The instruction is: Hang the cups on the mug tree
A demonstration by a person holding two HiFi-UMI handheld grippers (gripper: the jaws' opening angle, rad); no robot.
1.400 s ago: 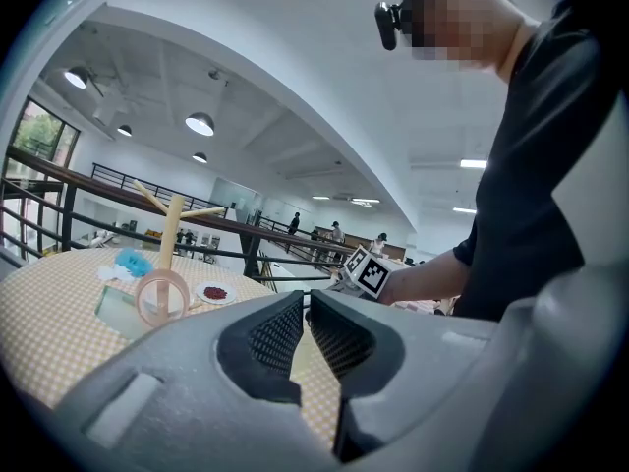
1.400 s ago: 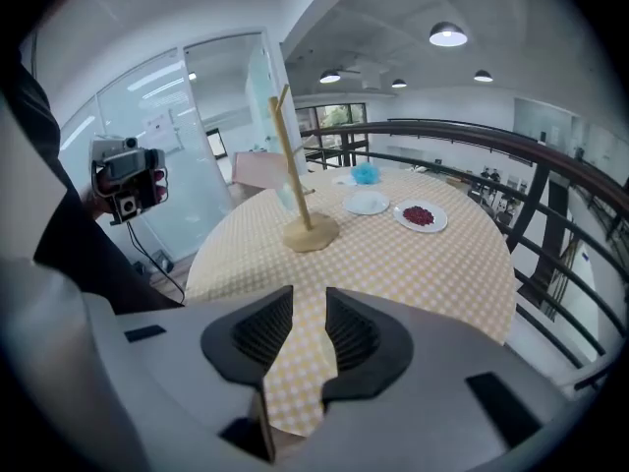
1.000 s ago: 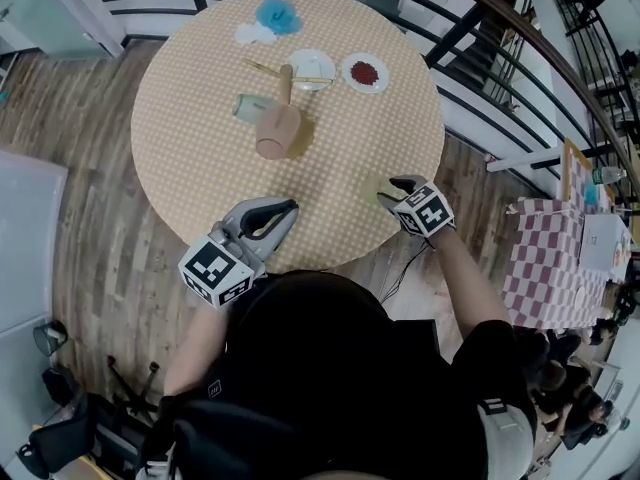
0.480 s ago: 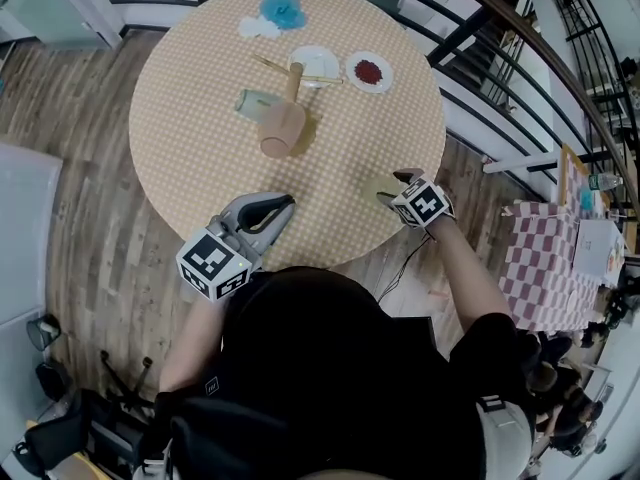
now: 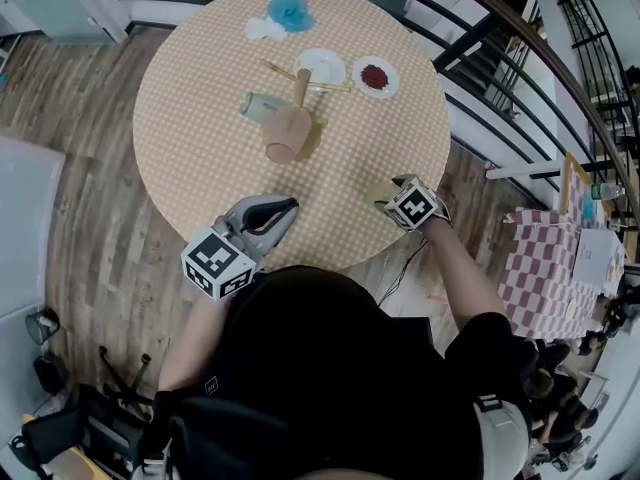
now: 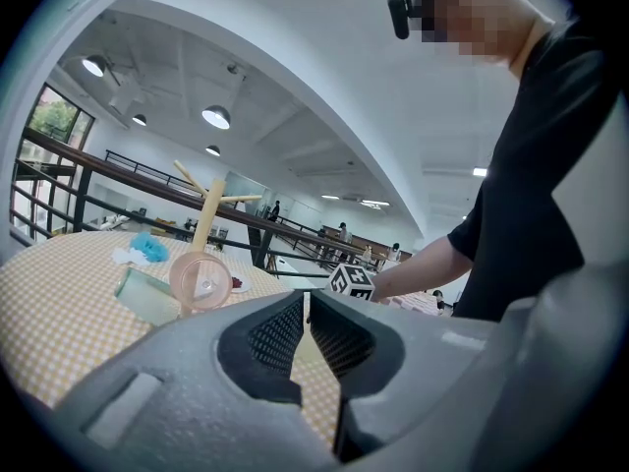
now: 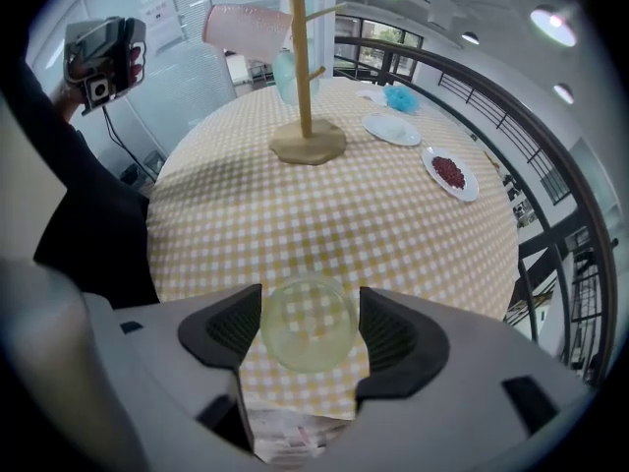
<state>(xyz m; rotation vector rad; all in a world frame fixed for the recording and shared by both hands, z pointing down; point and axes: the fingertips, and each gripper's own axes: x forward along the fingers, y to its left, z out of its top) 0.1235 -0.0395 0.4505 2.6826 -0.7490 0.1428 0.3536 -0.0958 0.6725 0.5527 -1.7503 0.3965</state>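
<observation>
Yellow cup (image 7: 307,324) between jaws of right tool (image 7: 309,319), just now wider and lower (left tool (image 6: 305,334) shut, empty)

Round checked table (image 5: 200,148) with mug tree (image 7: 308,144), white plate (image 5: 322,65), red-filled plate (image 5: 375,76), blue wad (image 5: 291,12), cup (image 7: 307,323)

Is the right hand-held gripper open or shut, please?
Open. The right hand-held gripper has just been opening, jaws apart around the yellowish cup.
</observation>
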